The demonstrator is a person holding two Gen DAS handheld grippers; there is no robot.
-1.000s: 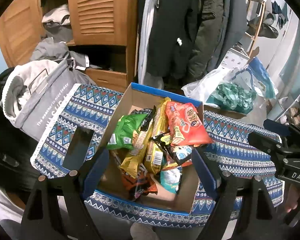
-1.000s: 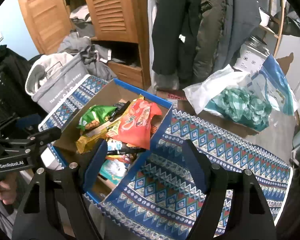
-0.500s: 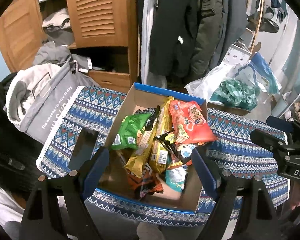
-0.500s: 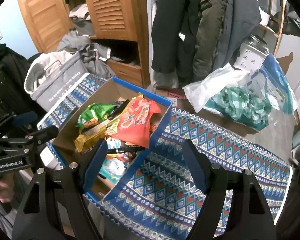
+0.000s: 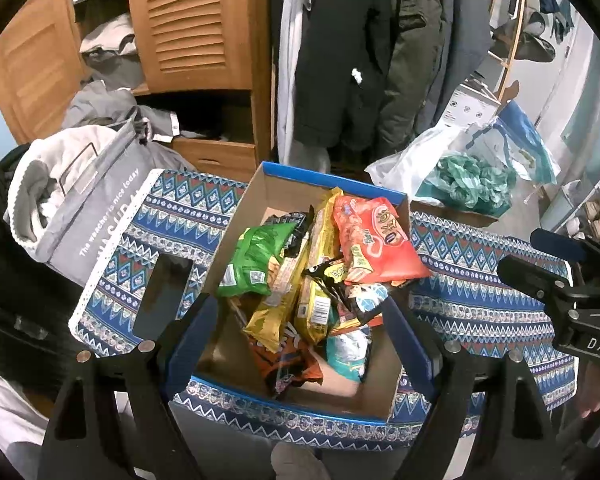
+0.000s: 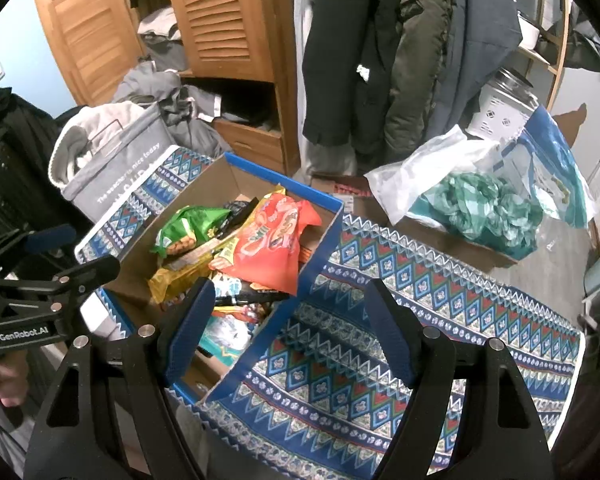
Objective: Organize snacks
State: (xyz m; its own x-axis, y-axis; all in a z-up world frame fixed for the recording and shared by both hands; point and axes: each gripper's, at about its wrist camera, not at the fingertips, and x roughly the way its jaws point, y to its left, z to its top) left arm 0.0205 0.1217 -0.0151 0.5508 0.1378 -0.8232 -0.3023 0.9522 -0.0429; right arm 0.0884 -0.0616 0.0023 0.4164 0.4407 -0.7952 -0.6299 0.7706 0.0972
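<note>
Left tool [image 5: 300, 336]: blue-padded fingers spread wide, holding nothing, hanging above the near end of the box. 
Right tool [image 6: 290, 328]: fingers likewise spread wide and empty, hanging above the box's right wall and the patterned cloth [image 6: 400, 320] beside it.

Cardboard box [image 5: 332, 186]: blue-rimmed, open-topped, standing on the cloth-covered tabletop [image 5: 480, 280]. All snacks lie inside it in a loose heap.
- Orange packet [image 5: 292, 364]: nearest, at the bottom of the heap.
- Pale teal packet [image 5: 348, 350]: just beside the orange one, to its right.
- Yellow packets [image 5: 312, 280]: two long ones side by side, running down the middle.
- Black packet [image 5: 332, 276]: lying across the yellow ones.
- Green bag [image 5: 256, 258]: left side, leaning on the box wall.
- Red bag [image 5: 376, 242]: largest, on top at the far right, its corner overhanging the rim.

Dark flat rectangle [image 5: 162, 298]: on the cloth, left of the box.
Grey fabric bin [image 5: 88, 216]: at the tabletop's left edge, full of pale clothing.
Plastic bags [image 5: 460, 168]: beyond the tabletop to the right, with green contents.
Wooden wardrobe [image 5: 188, 24]: behind, louvred door, dark coats [image 5: 360, 52] hanging beside it.
</note>
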